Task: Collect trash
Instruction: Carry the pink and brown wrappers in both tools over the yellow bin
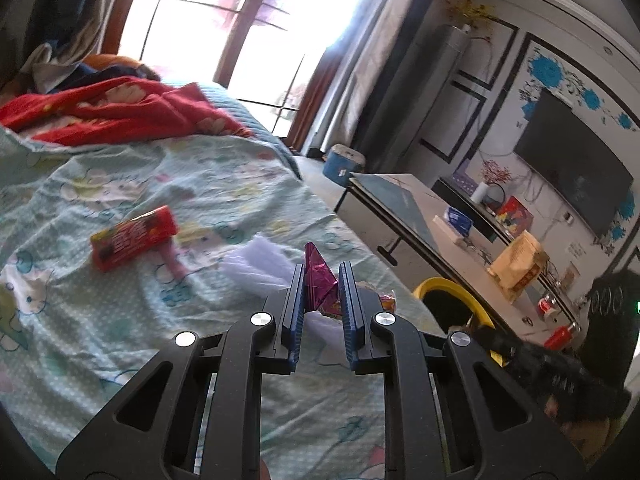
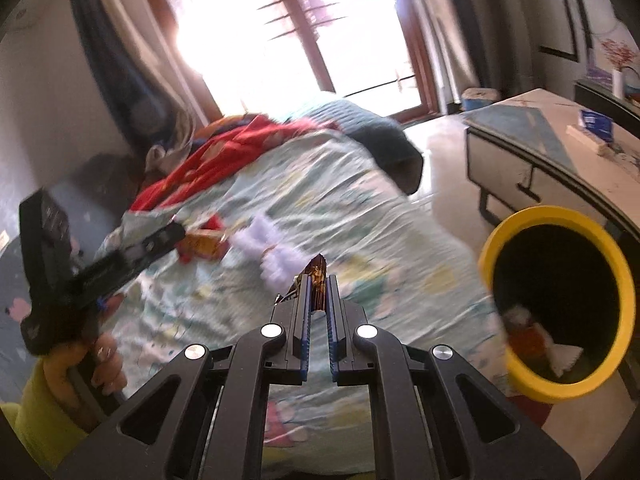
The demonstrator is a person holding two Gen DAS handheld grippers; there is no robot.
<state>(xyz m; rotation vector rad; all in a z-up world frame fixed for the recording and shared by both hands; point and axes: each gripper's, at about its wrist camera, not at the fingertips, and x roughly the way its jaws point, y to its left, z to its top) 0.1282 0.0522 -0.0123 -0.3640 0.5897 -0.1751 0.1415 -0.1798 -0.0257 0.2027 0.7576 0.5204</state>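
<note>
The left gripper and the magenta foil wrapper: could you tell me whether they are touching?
Touching. In the left wrist view, the magenta foil wrapper stands pinched between the left gripper's two blue-padded fingers, above the bedsheet.

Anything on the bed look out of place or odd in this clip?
Yes: litter still lies on the bedsheet, a red snack packet and crumpled white tissue. Otherwise nothing spilled; each gripper pinches a wrapper beside the yellow-rimmed bin.

The bed (image 1: 120, 184) is viewed closely from above its near end by both wrist cameras, each aimed along its tool toward the window (image 1: 224, 20) beyond. The yellow-rimmed bin (image 2: 560, 300) beside the bed, the white tissue (image 2: 272, 252) and the red blanket (image 1: 120, 112) are shared by both views.
</note>
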